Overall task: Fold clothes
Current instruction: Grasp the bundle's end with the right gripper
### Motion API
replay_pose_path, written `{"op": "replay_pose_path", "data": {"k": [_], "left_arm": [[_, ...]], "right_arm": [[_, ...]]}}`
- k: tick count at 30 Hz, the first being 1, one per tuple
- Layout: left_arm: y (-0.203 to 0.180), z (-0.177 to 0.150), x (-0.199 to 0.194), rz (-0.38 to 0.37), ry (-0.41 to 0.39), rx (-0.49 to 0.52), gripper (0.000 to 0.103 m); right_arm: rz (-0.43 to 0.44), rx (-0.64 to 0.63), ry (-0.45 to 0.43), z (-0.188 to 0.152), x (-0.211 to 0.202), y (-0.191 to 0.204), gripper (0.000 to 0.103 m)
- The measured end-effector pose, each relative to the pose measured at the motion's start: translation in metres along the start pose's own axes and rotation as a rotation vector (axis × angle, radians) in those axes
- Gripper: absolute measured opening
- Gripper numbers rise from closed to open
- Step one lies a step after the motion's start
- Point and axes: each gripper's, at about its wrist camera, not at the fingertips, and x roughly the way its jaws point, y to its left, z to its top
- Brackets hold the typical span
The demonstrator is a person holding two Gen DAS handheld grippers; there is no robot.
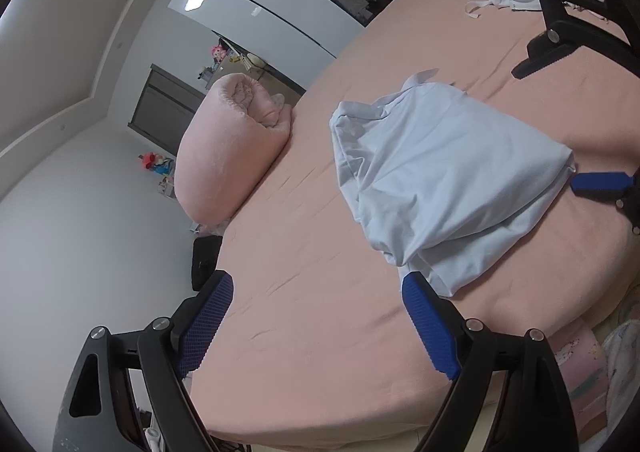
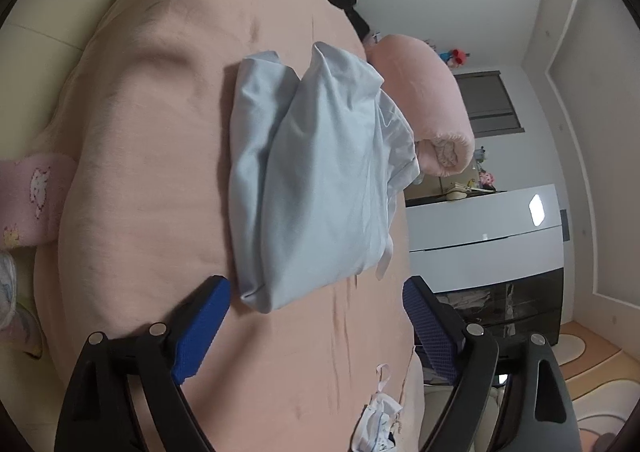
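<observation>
Your pale blue cotton garment (image 2: 316, 171) lies roughly folded in the middle of the peach-pink bedsheet (image 1: 320, 352), beside the rolled pink quilt (image 1: 228, 147). Your left gripper (image 1: 316, 324) and right gripper (image 2: 316, 328) both stand wide apart and hold nothing. The lower layer seems to stick out unevenly, so square those edges and smooth the top before you take the next fold.

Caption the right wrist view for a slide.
Open right gripper hovers beside a folded light-blue garment on a pink bedsheet.
</observation>
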Motion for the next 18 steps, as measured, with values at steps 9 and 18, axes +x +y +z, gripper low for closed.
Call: {"op": "replay_pose_path", "data": {"k": [9,18], "left_arm": [[0.005,-0.006,0.007,-0.013,0.017,-0.026,0.087],[0.007,-0.006,0.008,-0.011,0.017,-0.025,0.087]], "right_arm": [[-0.092,-0.143,-0.007,0.012,0.007,0.003,0.087],[-0.14,-0.103,0.006,0.024,0.036,0.004,0.087]]}}
